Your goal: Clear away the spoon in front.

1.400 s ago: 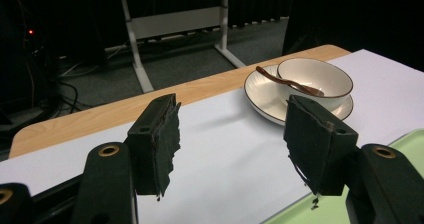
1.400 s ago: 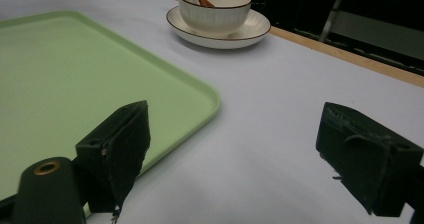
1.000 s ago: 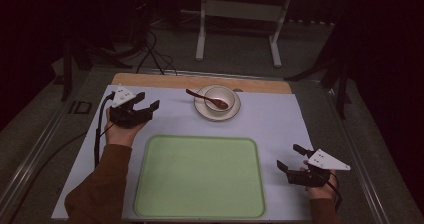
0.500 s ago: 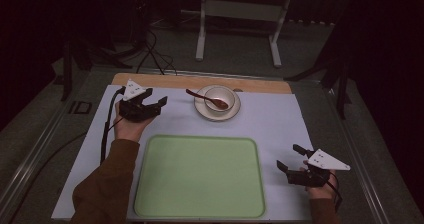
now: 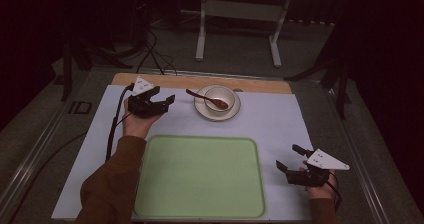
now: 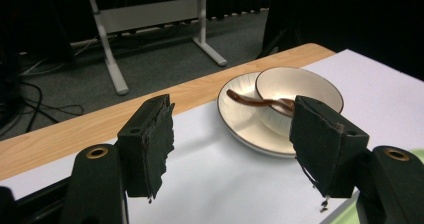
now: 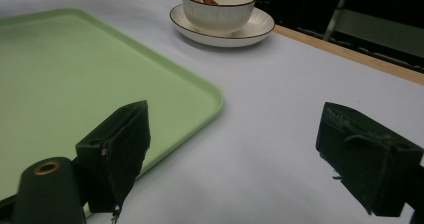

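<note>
A white bowl (image 5: 220, 97) stands on a white saucer (image 5: 202, 109) at the back middle of the mat, with a brown spoon (image 5: 202, 96) resting in it, handle pointing left. My left gripper (image 5: 165, 104) is open just left of the saucer, jaws pointing at it. In the left gripper view the bowl (image 6: 300, 86), saucer (image 6: 245, 121) and spoon (image 6: 252, 100) lie just beyond the open left gripper (image 6: 235, 154). My right gripper (image 5: 289, 158) is open and empty at the front right, beside the green tray (image 5: 200, 176). The right gripper view shows the open right gripper (image 7: 245, 156), the tray (image 7: 75, 79) and the far bowl (image 7: 220, 9).
A white mat (image 5: 275, 124) covers the table, whose wooden edge (image 5: 260, 85) runs along the back. Beyond it are a dark floor, cables (image 5: 150, 54) and a metal stand (image 5: 239, 14). A cable (image 5: 112, 131) trails from the left gripper.
The left gripper has moved right and slightly away from the person, closer to the saucer and bowl. The right gripper has stayed in place.
</note>
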Demonstrator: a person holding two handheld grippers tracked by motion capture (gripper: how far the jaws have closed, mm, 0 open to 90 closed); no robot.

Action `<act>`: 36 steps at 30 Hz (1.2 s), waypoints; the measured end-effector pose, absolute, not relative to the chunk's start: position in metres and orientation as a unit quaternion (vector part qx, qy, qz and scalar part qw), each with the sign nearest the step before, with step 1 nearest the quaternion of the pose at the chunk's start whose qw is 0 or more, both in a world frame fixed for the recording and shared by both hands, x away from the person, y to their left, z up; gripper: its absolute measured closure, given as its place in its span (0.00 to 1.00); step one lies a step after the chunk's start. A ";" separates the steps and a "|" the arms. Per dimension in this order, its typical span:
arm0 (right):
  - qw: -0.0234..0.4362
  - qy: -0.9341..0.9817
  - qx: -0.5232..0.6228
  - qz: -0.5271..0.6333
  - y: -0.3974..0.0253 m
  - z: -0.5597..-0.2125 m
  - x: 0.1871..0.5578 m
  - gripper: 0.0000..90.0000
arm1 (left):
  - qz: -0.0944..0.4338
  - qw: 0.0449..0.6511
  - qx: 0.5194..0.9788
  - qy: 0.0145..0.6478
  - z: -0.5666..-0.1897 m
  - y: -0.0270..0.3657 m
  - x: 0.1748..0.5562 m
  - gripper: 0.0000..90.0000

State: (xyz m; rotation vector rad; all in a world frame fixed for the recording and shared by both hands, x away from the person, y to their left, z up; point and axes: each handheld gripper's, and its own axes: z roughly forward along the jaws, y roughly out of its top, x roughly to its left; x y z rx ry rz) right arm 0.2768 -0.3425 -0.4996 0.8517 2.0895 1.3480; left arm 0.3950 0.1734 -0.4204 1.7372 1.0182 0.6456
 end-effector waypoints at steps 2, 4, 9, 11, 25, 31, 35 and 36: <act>0.254 0.769 0.313 0.496 -0.342 -0.500 0.277 0.15 | 0.265 0.493 0.715 0.418 -0.420 0.169 0.399 0.38; 0.253 0.769 0.313 0.496 -0.343 -0.499 0.276 0.16 | 0.263 0.492 0.717 0.418 -0.420 0.165 0.404 0.38; 0.254 0.768 0.314 0.497 -0.343 -0.499 0.276 0.15 | 0.257 0.495 0.716 0.421 -0.421 0.159 0.413 0.38; 0.253 0.769 0.313 0.496 -0.343 -0.499 0.276 0.15 | 0.253 0.496 0.716 0.421 -0.423 0.157 0.416 0.39; 0.253 0.771 0.311 0.495 -0.342 -0.500 0.277 0.16 | 0.216 0.490 0.723 0.437 -0.439 0.141 0.447 0.44; 0.251 0.772 0.310 0.495 -0.342 -0.500 0.277 0.16 | 0.195 0.487 0.723 0.450 -0.446 0.134 0.463 0.48; 0.251 0.772 0.310 0.496 -0.342 -0.500 0.277 0.16 | 0.181 0.471 0.731 0.460 -0.456 0.127 0.474 0.48; 0.251 0.771 0.310 0.496 -0.342 -0.499 0.276 0.16 | 0.177 0.469 0.731 0.463 -0.458 0.126 0.476 0.48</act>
